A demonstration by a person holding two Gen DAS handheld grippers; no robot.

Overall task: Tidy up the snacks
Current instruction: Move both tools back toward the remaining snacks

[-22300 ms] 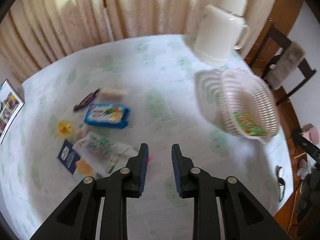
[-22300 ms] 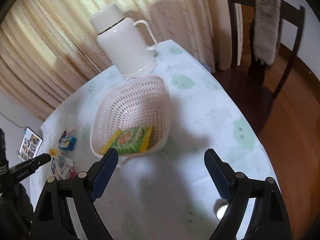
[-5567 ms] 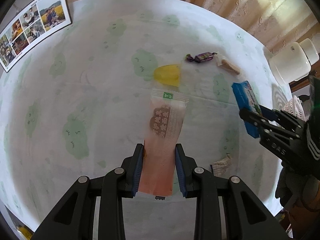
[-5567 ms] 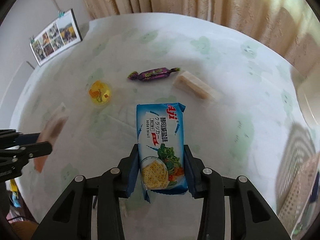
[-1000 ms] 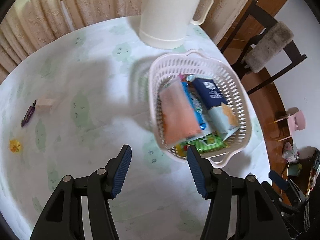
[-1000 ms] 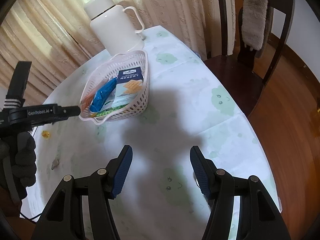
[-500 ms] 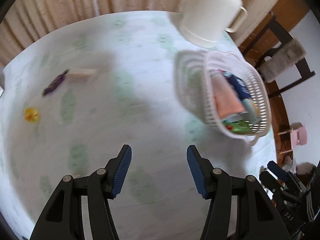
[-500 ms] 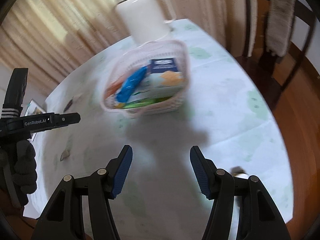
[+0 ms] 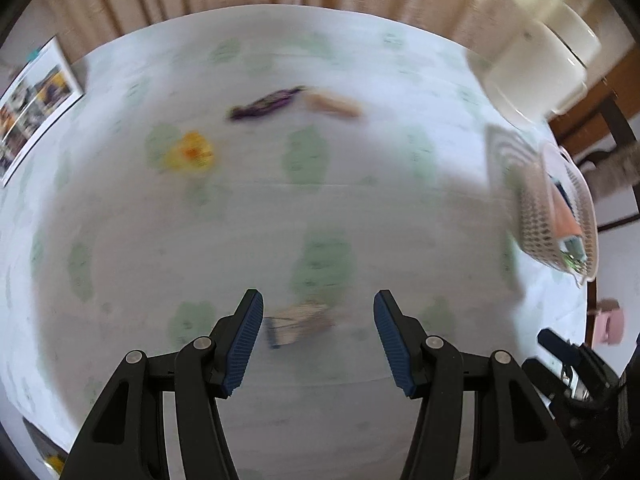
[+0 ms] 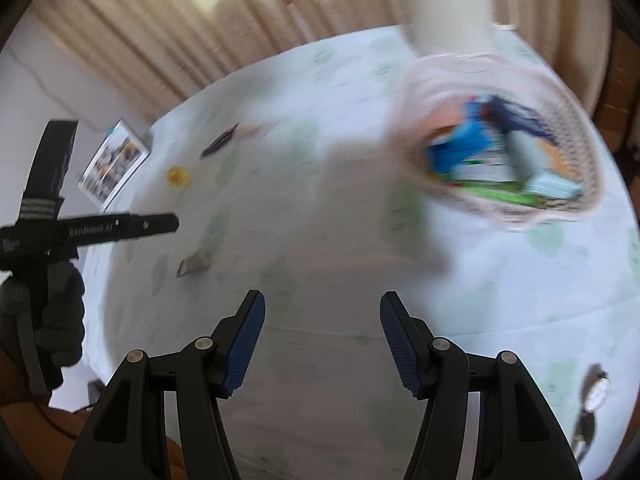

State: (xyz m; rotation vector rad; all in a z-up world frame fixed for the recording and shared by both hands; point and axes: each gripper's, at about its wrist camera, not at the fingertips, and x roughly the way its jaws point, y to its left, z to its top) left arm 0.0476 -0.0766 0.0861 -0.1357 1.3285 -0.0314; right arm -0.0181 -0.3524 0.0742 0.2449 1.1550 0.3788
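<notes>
Both views are blurred by motion. My left gripper (image 9: pixel 318 336) is open and empty above the table, with a small brownish wrapped snack (image 9: pixel 298 324) lying on the cloth between its fingers. Farther off lie a yellow jelly cup (image 9: pixel 190 154), a purple candy (image 9: pixel 266 103) and a beige bar (image 9: pixel 332 105). The white basket (image 9: pixel 536 216) with several snack packs stands at the right. My right gripper (image 10: pixel 322 340) is open and empty; the basket (image 10: pixel 508 216) is ahead to its right, and the small snack (image 10: pixel 194 265) is to its left.
A white thermos (image 9: pixel 532 68) stands behind the basket. A photo sheet (image 9: pixel 34 98) lies at the table's far left edge. A dark chair (image 9: pixel 604 168) stands beyond the basket. A small dark object (image 10: pixel 592 400) lies near the table's right edge.
Both grippers have swung left, away from the basket and toward the loose snacks. The small wrapped snack has come between my left fingers. Both stay open and empty.
</notes>
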